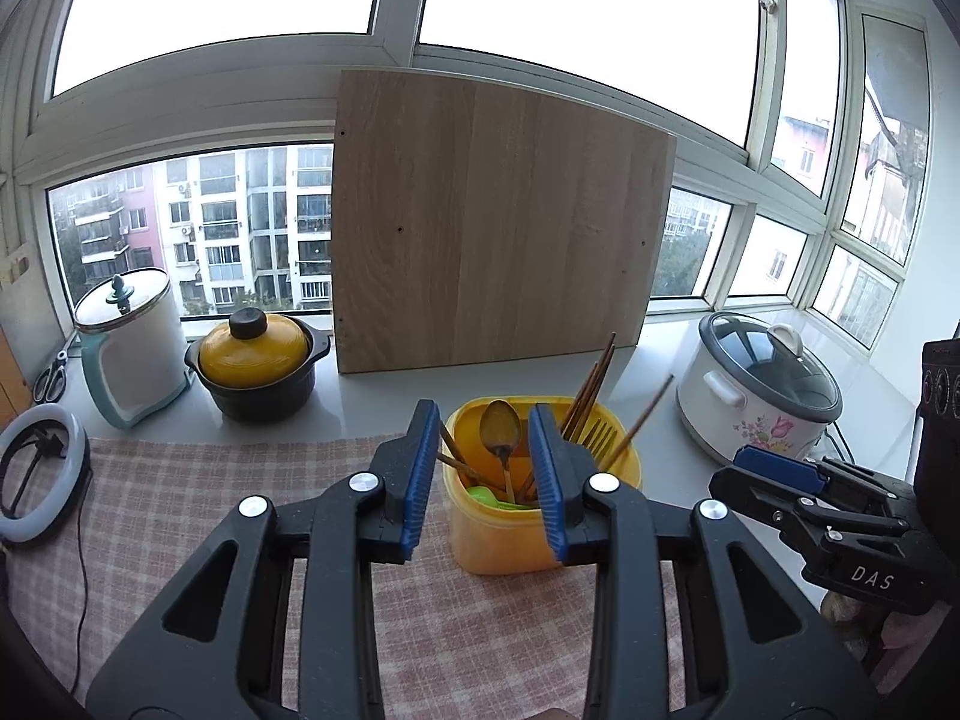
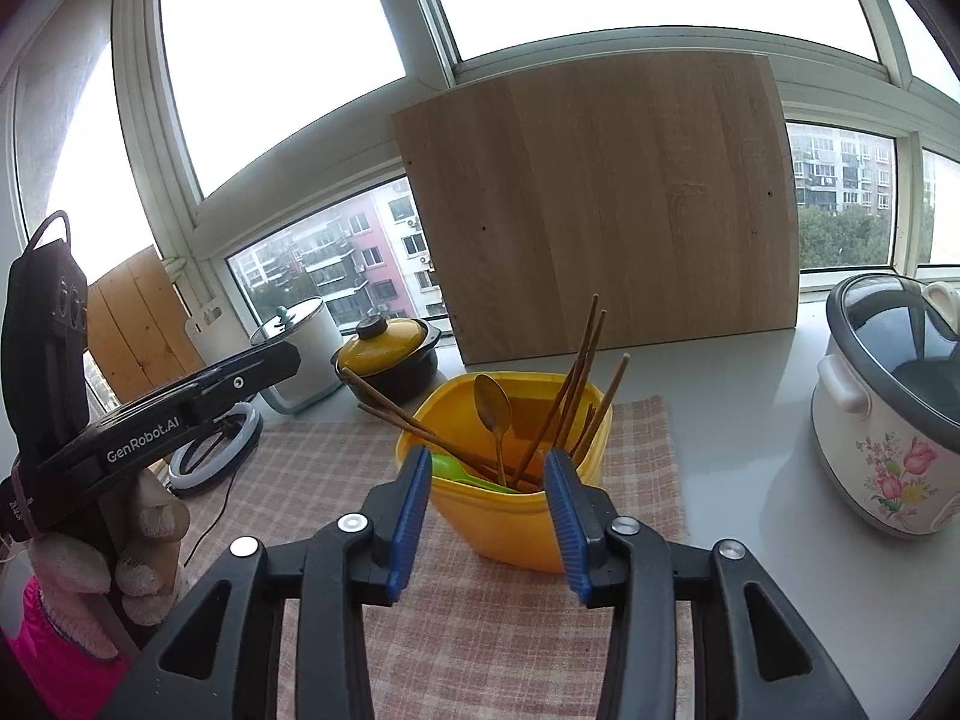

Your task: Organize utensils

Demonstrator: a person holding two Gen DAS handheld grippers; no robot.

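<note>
Left gripper point(image 1: 483, 483): partly open, nothing held.
Right gripper point(image 2: 489, 513): partly open, nothing held.
Yellow holder point(image 2: 510, 516): utensils inside; best left unbumped.

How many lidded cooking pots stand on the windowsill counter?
2: a yellow-lidded black pot left of the wooden board, and a floral slow cooker to its right. The white canister is not counted.

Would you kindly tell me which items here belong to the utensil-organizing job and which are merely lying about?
Job items: yellow container, chopsticks, golden spoon, green utensil, fork.

Lying about: wooden board, yellow-lidded pot, white kettle, flowered cooker, ring light, scissors.
</note>
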